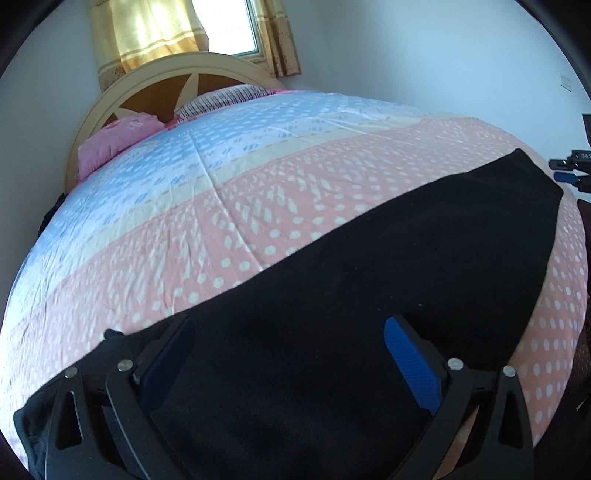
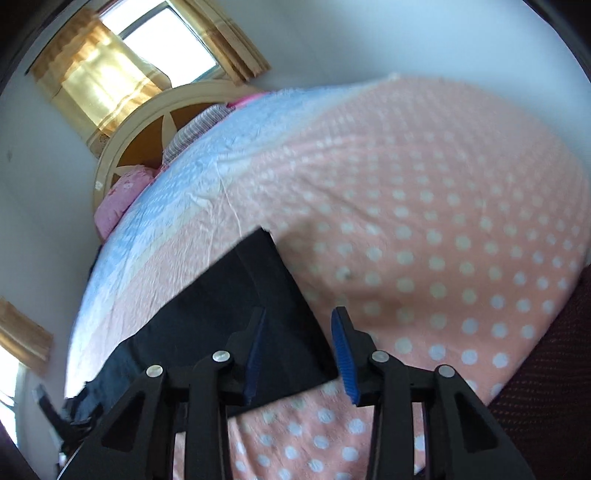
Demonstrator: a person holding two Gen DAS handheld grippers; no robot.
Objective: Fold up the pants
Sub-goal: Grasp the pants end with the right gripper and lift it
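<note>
Black pants (image 1: 369,266) lie flat on the bed, legs stretched toward the right. My left gripper (image 1: 288,332) is open, its fingers spread wide just above the waist end of the pants. In the right wrist view the leg end of the pants (image 2: 236,314) lies on the pink dotted sheet. My right gripper (image 2: 297,332) is open and hovers over the hem corner, holding nothing. The right gripper also shows at the far right edge of the left wrist view (image 1: 570,171).
The bed has a pink and blue dotted sheet (image 1: 221,192), a pink pillow (image 1: 114,142) and a striped pillow (image 1: 221,98) by the wooden headboard (image 1: 147,88). A curtained window (image 1: 229,29) is behind. A dark red surface (image 2: 546,369) borders the bed at right.
</note>
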